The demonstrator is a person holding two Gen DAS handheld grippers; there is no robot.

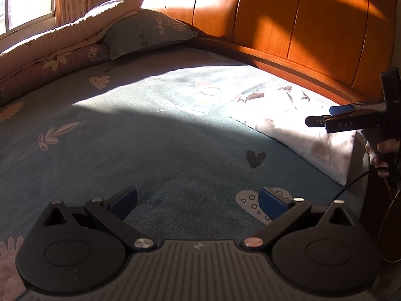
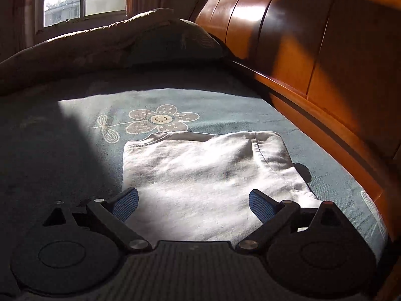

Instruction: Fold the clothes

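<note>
Left gripper [image 1: 198,202]: jaws apart, empty. Right gripper [image 2: 194,202]: jaws apart over the folded white garment [image 2: 208,173], its arm marked "DAS". Pillow [image 1: 150,32], 11 o'clock, reads "FLOWERS".

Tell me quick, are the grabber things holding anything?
Left hand-held gripper: open, holding nothing, above the bedsheet.
Right hand-held gripper: open, holding nothing, over the folded white garment.

Left gripper [image 1: 198,202]: jaws spread wide, nothing between the blue pads [image 1: 125,199], pointing downward at a slant. Right gripper [image 2: 194,204]: jaws likewise wide apart, pads [image 2: 126,204] free, tilted downward. A hand [image 1: 383,155] grips the right gripper's handle at far right.
</note>
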